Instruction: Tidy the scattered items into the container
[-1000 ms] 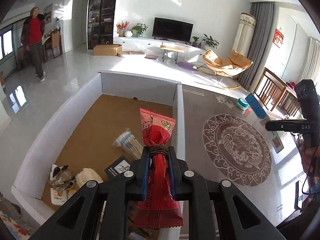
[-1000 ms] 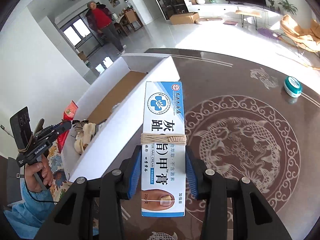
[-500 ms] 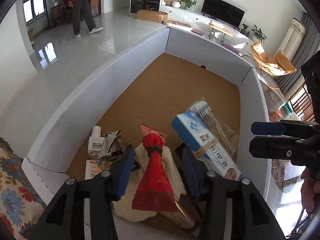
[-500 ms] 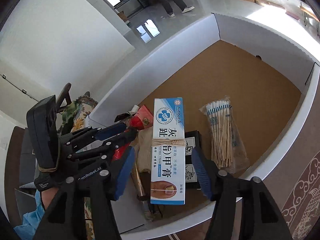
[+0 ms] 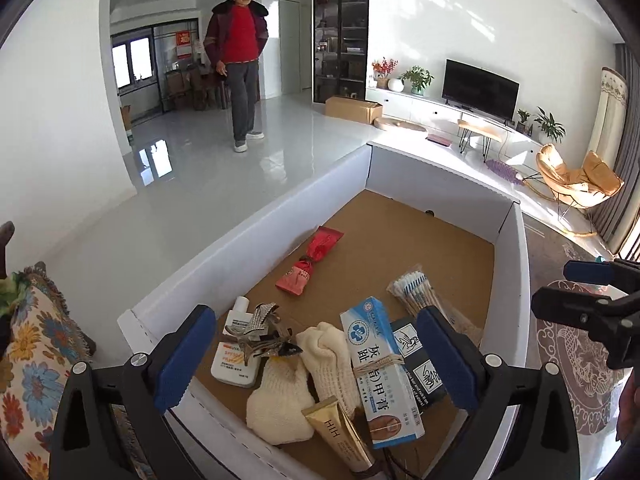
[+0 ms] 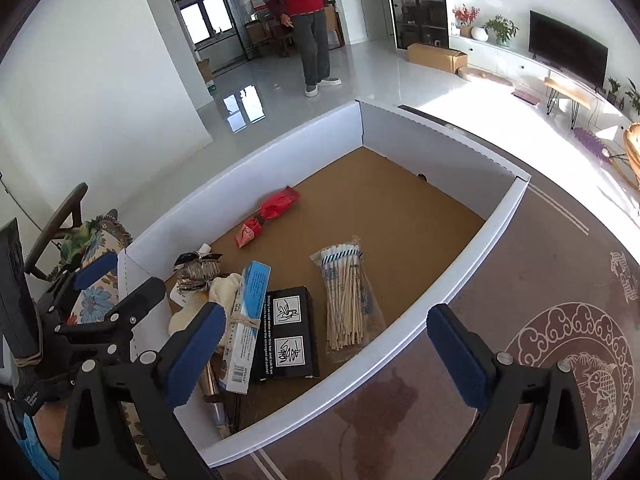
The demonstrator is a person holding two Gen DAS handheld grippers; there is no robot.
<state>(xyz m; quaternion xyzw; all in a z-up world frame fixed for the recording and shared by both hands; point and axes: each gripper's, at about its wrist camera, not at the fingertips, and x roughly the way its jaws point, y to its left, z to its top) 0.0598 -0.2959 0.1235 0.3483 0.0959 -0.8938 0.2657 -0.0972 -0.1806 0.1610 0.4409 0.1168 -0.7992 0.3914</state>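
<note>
While both grippers' jaws are opening, empty, the box [image 5: 512, 240] holds everything.
Left gripper [image 5: 316, 354] could snag the leaning cream carton [image 5: 380, 364] beneath it.

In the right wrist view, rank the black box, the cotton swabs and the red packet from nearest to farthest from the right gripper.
1. Black box, just ahead of the right gripper, near its left finger.
2. Cotton swabs, slightly farther, centre.
3. Red packet, farthest, toward the box's far left wall.
</note>
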